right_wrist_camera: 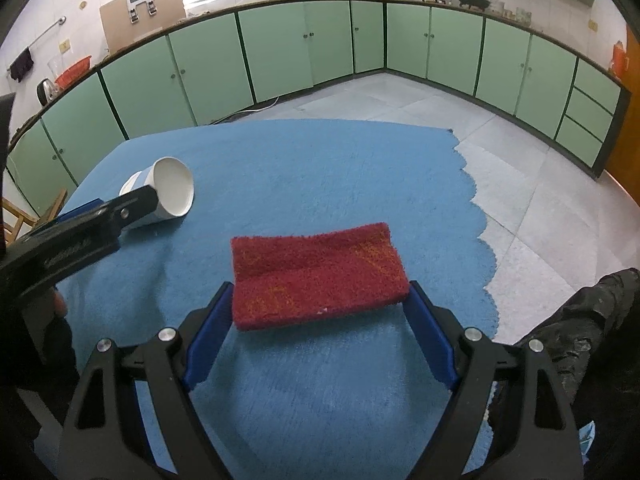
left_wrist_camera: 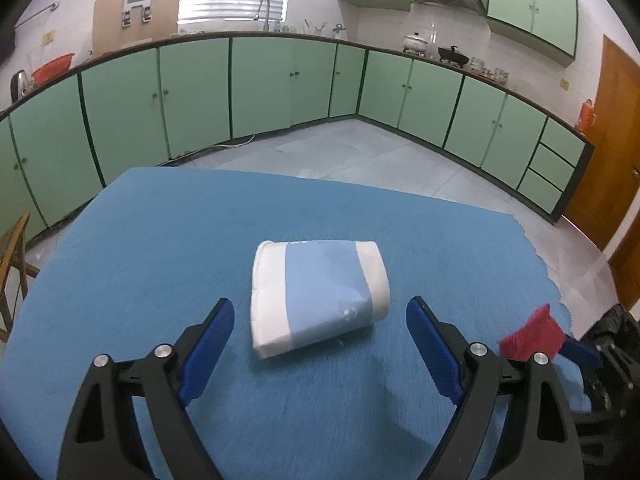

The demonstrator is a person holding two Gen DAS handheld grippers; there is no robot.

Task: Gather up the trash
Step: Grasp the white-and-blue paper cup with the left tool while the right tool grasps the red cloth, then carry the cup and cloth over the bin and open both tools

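Paper cup on its side mid-surface, framed by left tongs, wide, empty. Red cloth near right edge, flanked by right tongs, wide, possibly grazing its ends. Approach step; next, probably: advance, close on cup gently to avoid crushing.

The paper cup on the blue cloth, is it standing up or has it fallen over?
Fallen over. The paper cup lies on its side on the blue cloth, its round open mouth facing sideways, showing a white inside.
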